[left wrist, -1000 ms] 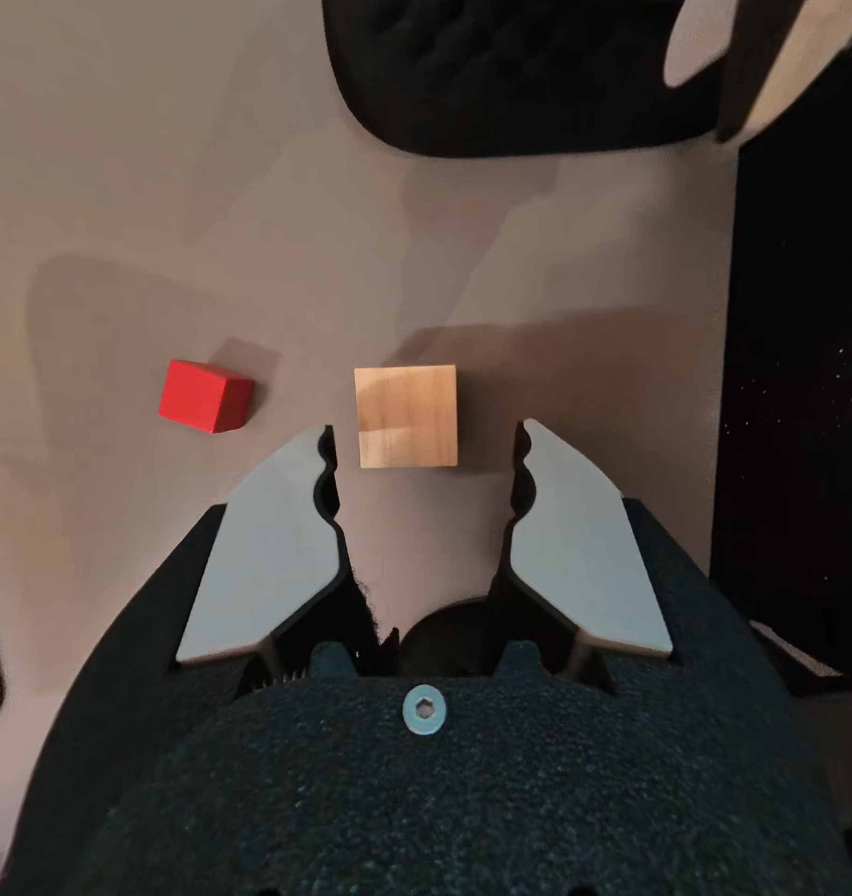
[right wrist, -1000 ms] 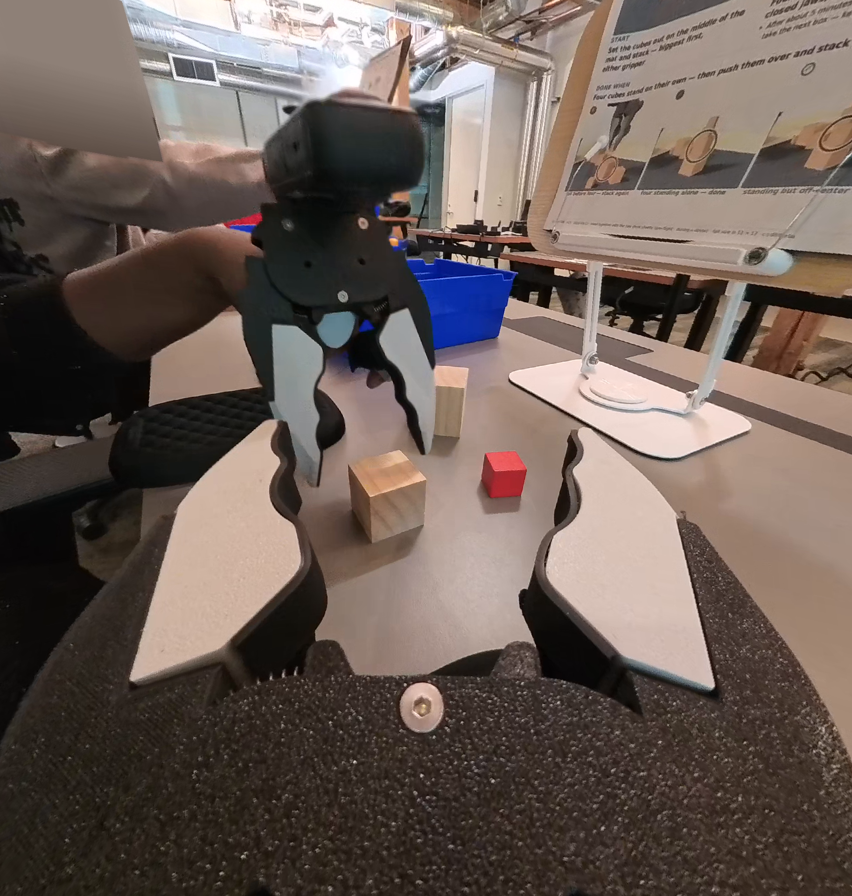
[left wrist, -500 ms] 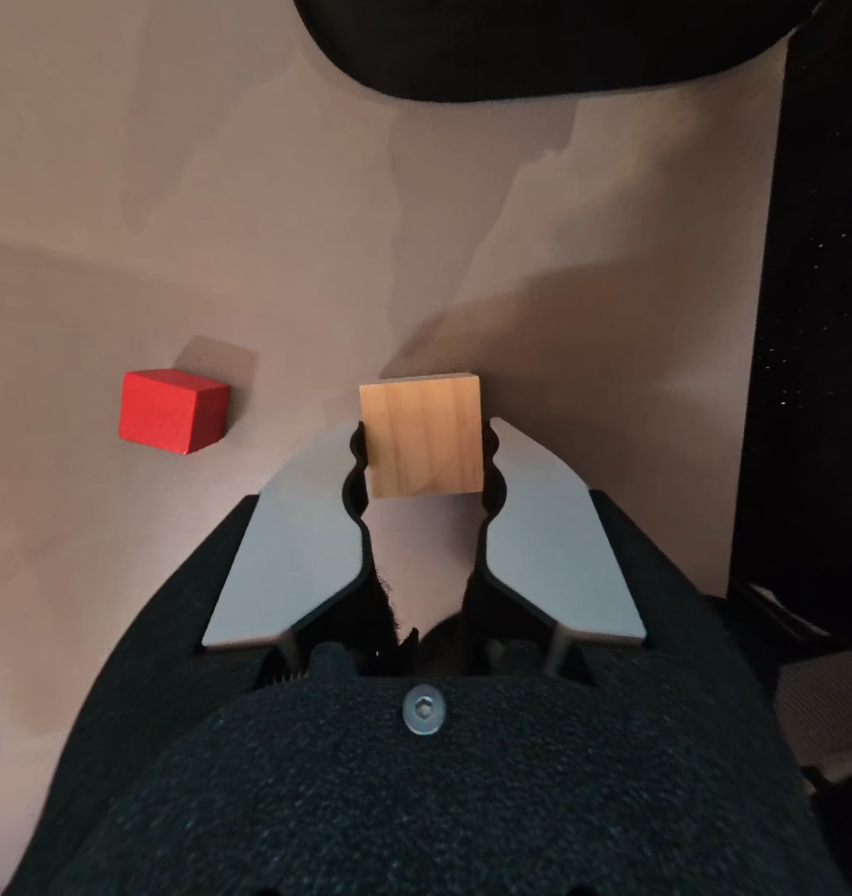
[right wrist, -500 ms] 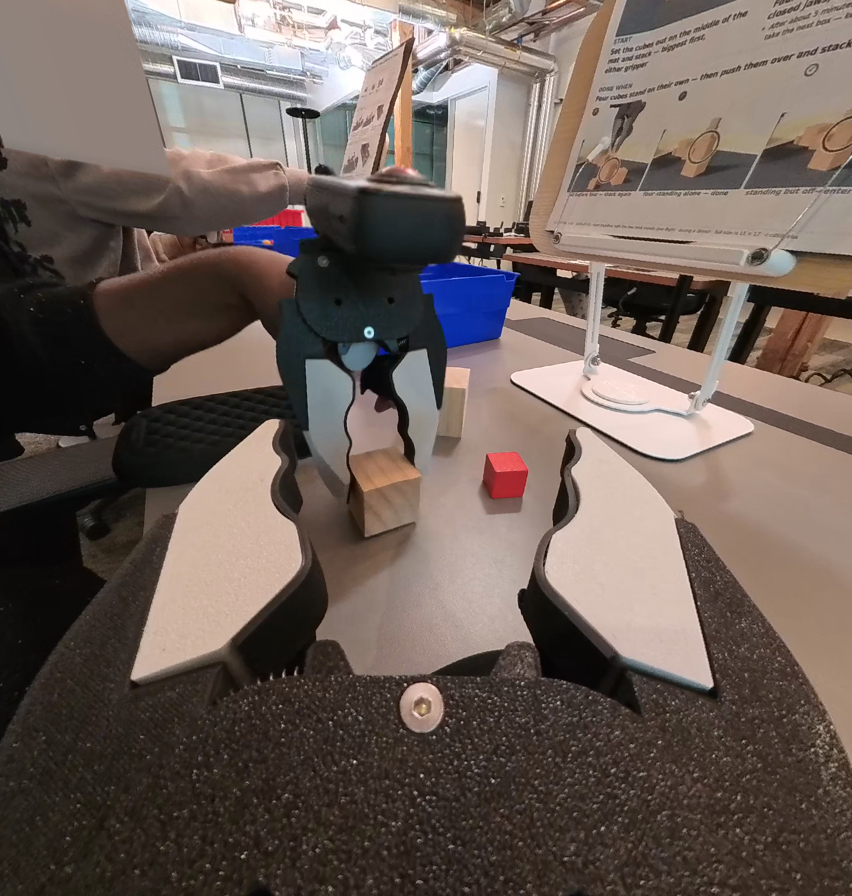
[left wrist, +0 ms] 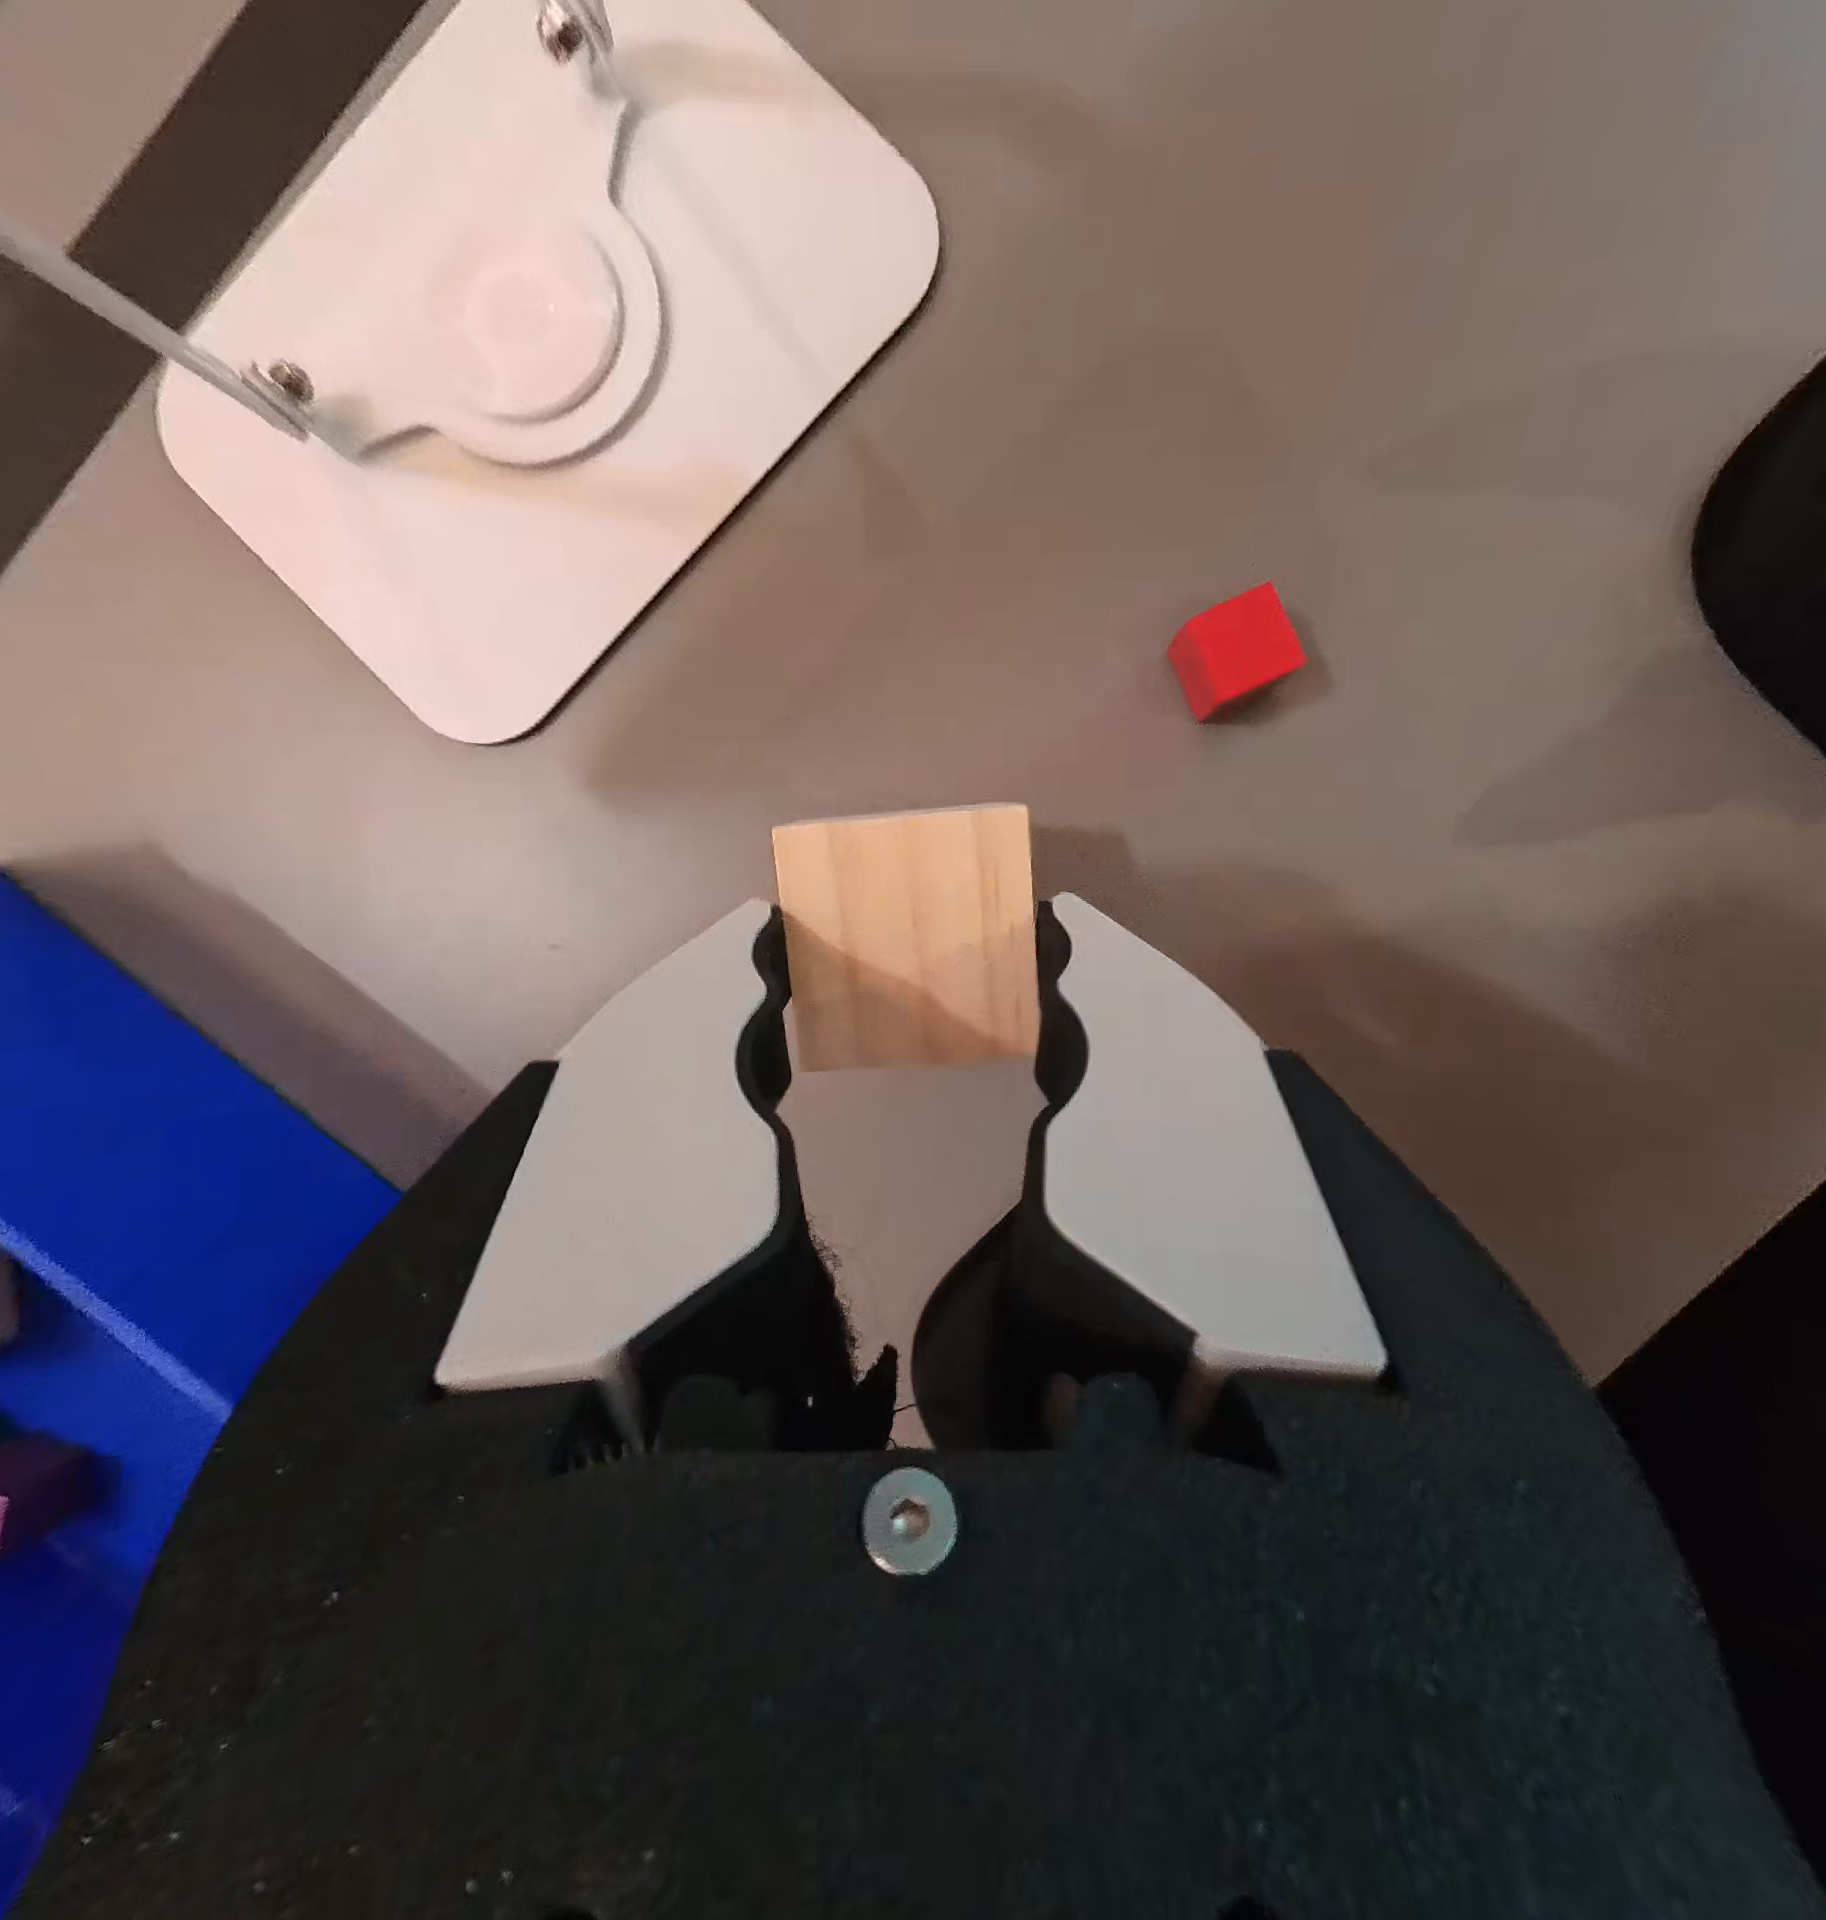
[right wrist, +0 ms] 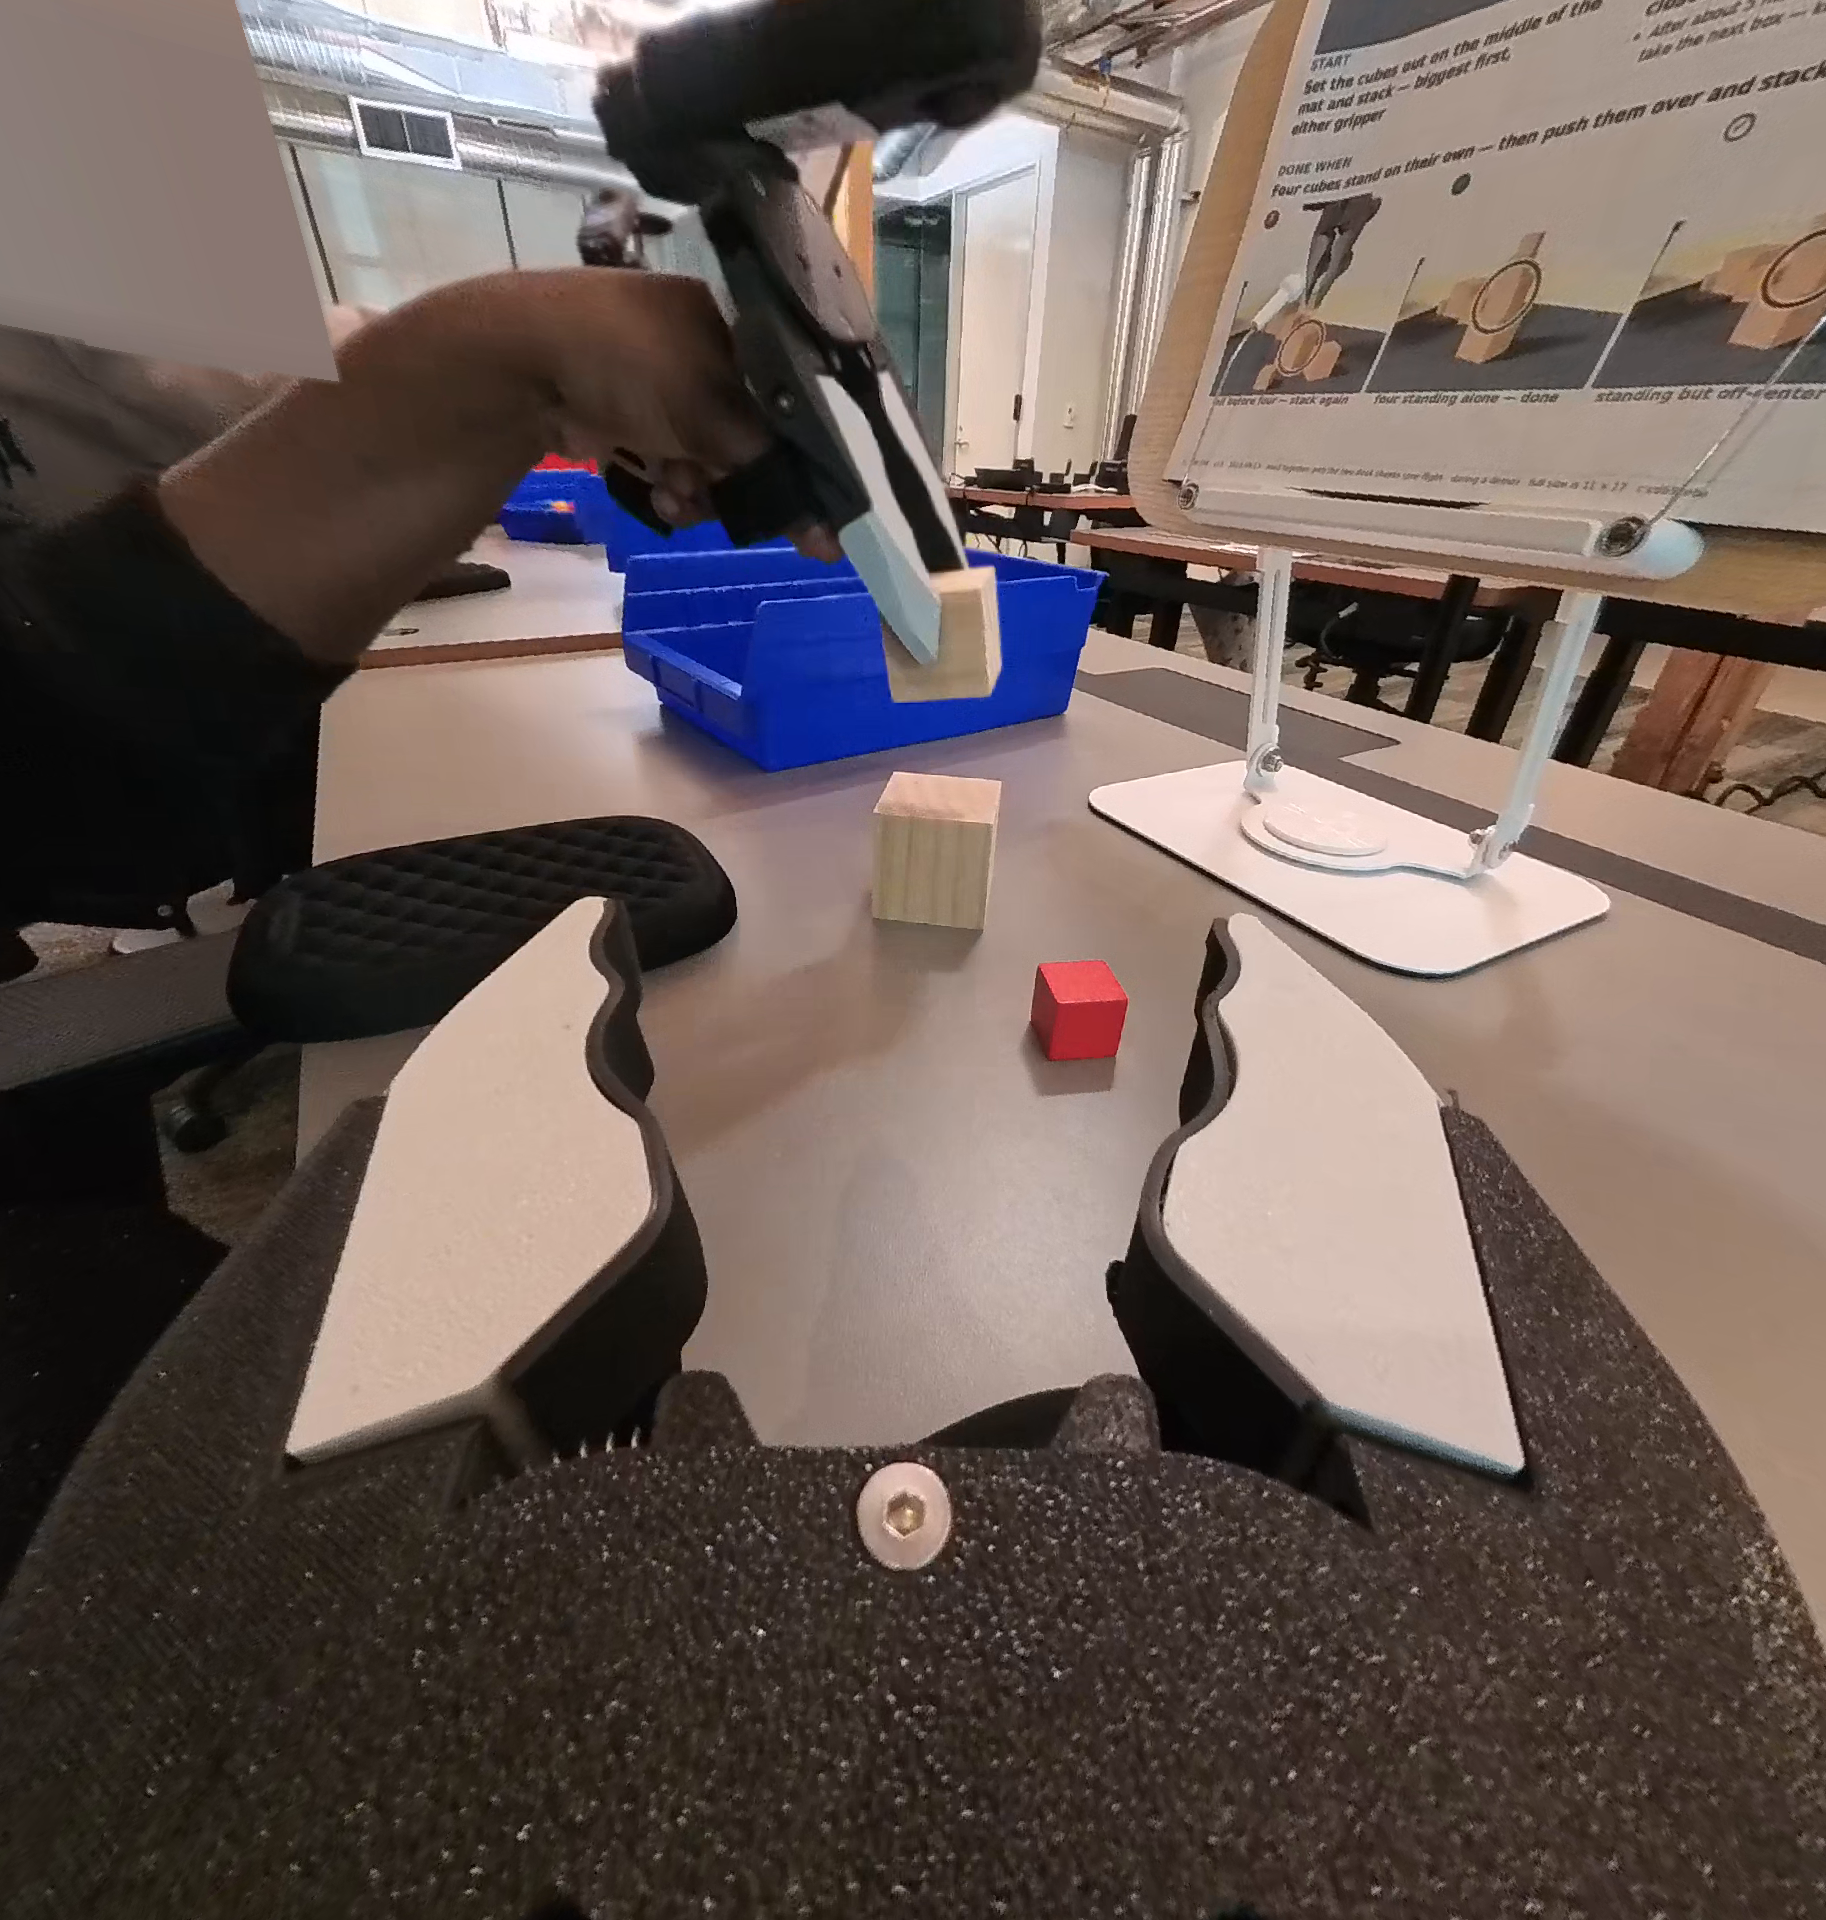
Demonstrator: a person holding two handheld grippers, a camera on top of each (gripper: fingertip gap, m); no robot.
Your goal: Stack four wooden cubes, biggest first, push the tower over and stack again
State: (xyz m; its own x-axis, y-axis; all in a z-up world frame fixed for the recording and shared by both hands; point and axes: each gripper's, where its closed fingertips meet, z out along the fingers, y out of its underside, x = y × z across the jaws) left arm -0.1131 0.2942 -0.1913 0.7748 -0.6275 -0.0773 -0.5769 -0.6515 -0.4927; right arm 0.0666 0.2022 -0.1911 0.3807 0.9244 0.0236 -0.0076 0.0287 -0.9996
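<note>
Small wooden cube (left wrist: 909, 935): clamped between both pads of the left gripper (left wrist: 909, 982), lifted clear of the table (left wrist: 1304, 1039), in the air in front of the blue bin (right wrist: 784, 665). A larger wooden cube (right wrist: 935, 868) stands on the table below, untouched, toward the middle. A small red cube (right wrist: 1078, 1010) sits just nearer the front edge. Right gripper (right wrist: 909, 1023): jaws spread wide, holding nothing, low over the table, the red cube nearest. White stand base (right wrist: 1408, 883) lies toward the right edge; black padded rest (right wrist: 452, 914) at the left. No cube is stacked.
</note>
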